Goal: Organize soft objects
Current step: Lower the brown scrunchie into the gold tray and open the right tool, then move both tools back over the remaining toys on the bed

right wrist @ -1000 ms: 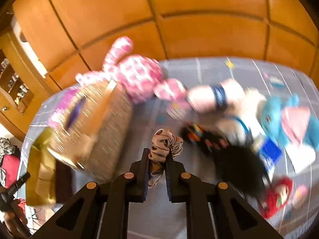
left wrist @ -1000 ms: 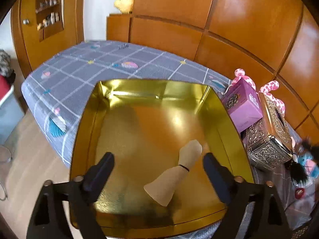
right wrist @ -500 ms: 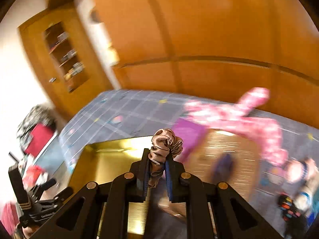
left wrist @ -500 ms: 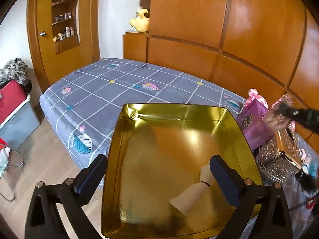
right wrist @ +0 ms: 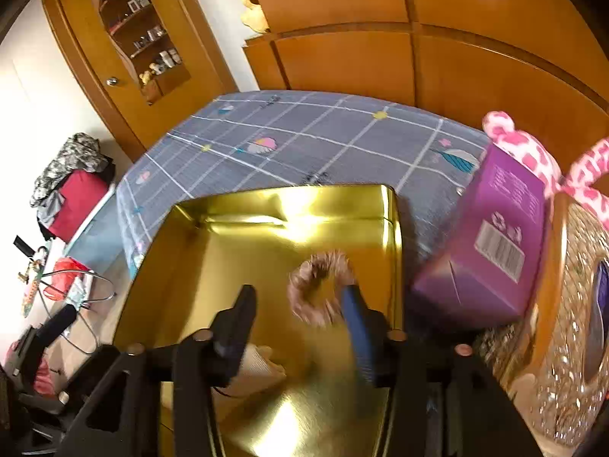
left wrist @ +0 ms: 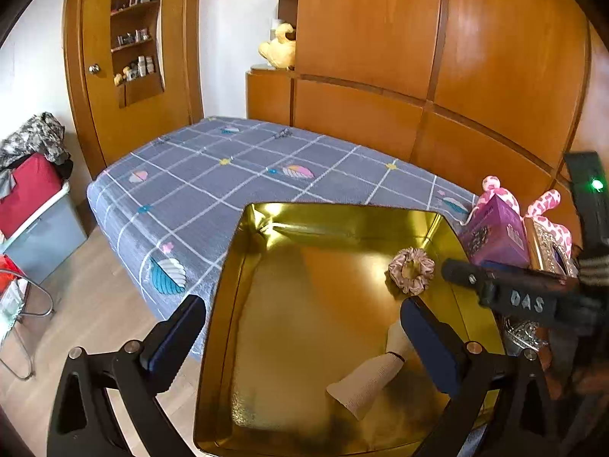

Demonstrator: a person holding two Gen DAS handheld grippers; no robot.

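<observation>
As the right tool (right wrist: 297, 312) opened its jaws, the pink scrunchie (left wrist: 412, 270) dropped free over the gold tray (left wrist: 243, 266), near its right wall; it might bounce out. The left tool (left wrist: 300, 327) hung wide open, empty.

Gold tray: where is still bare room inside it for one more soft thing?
The tray's left half and far-left corner are bare, from its left wall to the middle. The right side is crowded: the scrunchie lies near the right wall, the beige sock toward the near right. Beyond that wall, the purple box stands close.
</observation>
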